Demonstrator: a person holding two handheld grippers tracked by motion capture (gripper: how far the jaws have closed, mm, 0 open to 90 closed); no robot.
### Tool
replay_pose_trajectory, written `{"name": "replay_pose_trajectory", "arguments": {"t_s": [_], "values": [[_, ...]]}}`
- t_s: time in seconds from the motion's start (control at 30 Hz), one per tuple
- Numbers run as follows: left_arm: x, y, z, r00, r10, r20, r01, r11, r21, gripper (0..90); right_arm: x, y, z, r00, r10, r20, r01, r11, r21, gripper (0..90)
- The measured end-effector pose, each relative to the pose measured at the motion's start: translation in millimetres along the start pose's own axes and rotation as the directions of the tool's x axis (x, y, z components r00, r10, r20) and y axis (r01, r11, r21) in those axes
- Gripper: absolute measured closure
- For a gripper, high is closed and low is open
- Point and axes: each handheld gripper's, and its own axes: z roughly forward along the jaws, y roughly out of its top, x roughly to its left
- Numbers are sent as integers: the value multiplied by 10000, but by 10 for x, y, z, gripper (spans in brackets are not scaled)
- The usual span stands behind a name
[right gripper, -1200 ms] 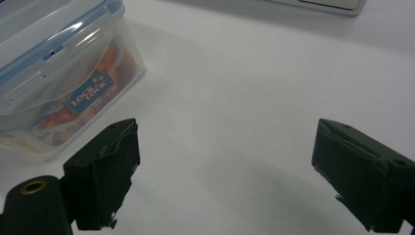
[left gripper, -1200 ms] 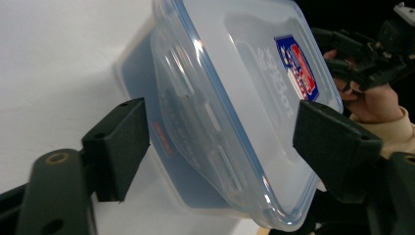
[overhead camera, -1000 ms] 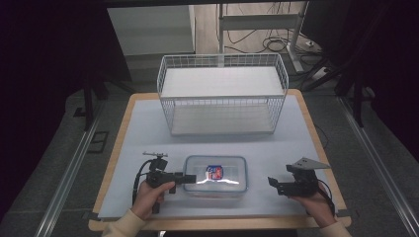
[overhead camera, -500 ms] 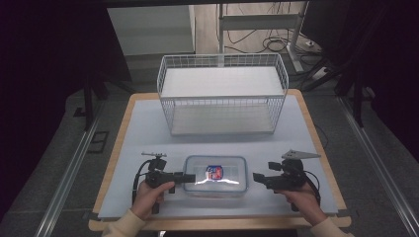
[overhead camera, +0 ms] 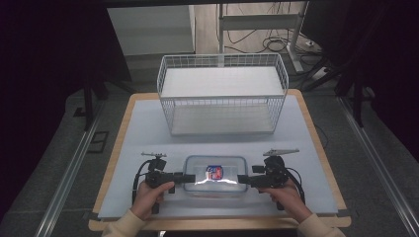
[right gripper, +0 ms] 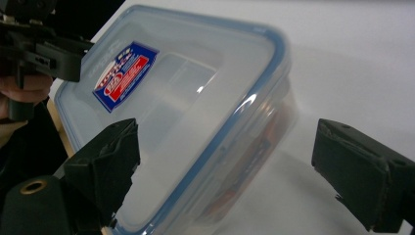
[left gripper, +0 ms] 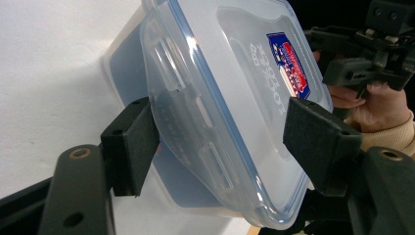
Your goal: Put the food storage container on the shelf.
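Nearest the worktop's front edge: the person's two hands, sleeves cream-coloured, each holding a gripper aimed inward at a container lying between them. Left gripper (overhead camera: 190, 177): jaws spread wide, bracketing the container's left end; in the left gripper view (left gripper: 220, 142) one pad sits against or just beside the side wall below the lid's latch flap, the other stands off above the lid, so nothing is clamped. Right gripper (overhead camera: 240, 178): jaws likewise wide apart at the container's right end; in the right gripper view (right gripper: 225, 169) one pad lies over the lid's near corner, the other stands well clear over bare worktop, gripping nothing. Container (overhead camera: 215, 175): clear plastic, rectangular with rounded corners, blue-sealed lid closed on top, a red-and-blue label (overhead camera: 214, 172) on the lid; resting flat, centred near the front edge. Something orange-red shows dimly through its wall in the right gripper view. Worktop (overhead camera: 143, 133): white sheet over a wooden board. Farther back, centred: a white wire basket (overhead camera: 222, 94), upright, well apart from the container.
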Motion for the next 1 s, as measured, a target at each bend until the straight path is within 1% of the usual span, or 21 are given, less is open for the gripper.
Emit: {"name": "replay_pose_trajectory", "arguments": {"t_s": [0.03, 0.13, 0.23, 0.27, 0.3, 0.37, 0.43, 0.5, 0.6, 0.63, 0.73, 0.77, 0.9, 1.0], "values": [[0, 0, 0, 10000, 3, 0, -3, 10000, 3, 298, 3, -10, 13, 10000, 57, -20, -56, 10000, 60, 106], [0, -1, 0, 10000, 8, -2, -8, 10000, 1, 298, -23, -36, 47, 9970, 615, -474, -607, 9980, 185, 113], [0, -3, -1, 10000, 18, 2, -18, 10000, 0, 298, -37, -54, 96, 9884, 1056, -1094, -1011, 9938, 460, 139], [0, -3, -2, 10000, 24, -11, -24, 10000, 15, 298, -34, -59, 110, 9857, 1110, -1268, -1058, 9933, 468, 160], [-1, -3, -2, 10000, 22, -13, -22, 10000, 12, 297, -25, -60, 120, 9848, 1157, -1299, -1105, 9928, 463, 155], [-1, -4, -2, 10000, 24, -13, -24, 10000, 11, 298, -29, -51, 116, 9842, 1241, -1262, -1187, 9917, 496, 180], [-1, -7, 0, 10000, 22, -6, -22, 10000, -38, 298, -47, -45, 85, 9822, 1348, -1308, -1305, 9906, 405, 240], [0, -11, -4, 10000, 52, -5, -52, 10000, -33, 299, -60, -40, 44, 9826, 1309, -1319, -1289, 9914, 235, 298], [6, -24, -9, 10000, 76, 57, -76, 9999, -111, 304, -77, -41, 34, 9800, 1396, -1416, -1373, 9902, 259, 312], [1, -28, -12, 10000, 52, 58, -52, 9999, -116, 306, -81, -41, 32, 9798, 1400, -1430, -1377, 9901, 257, 320], [-9, -40, -23, 9999, 159, 28, -158, 9997, -181, 315, -91, -46, 15, 9774, 1495, -1493, -1483, 9888, 191, 350], [-17, -48, -27, 9999, 119, 26, -118, 9997, -236, 319, -95, -49, 9, 9763, 1530, -1530, -1523, 9882, 164, 359], [-40, -85, -48, 9996, 289, -8, -289, 9988, -397, 333, -103, -60, -16, 9730, 1623, -1643, -1642, 9864, 22, 401], [-55, -124, -80, 9994, 338, 21, -336, 9979, -545, 360, -97, -74, -41, 9703, 1659, -1759, -1696, 9855, -65, 433]]}}
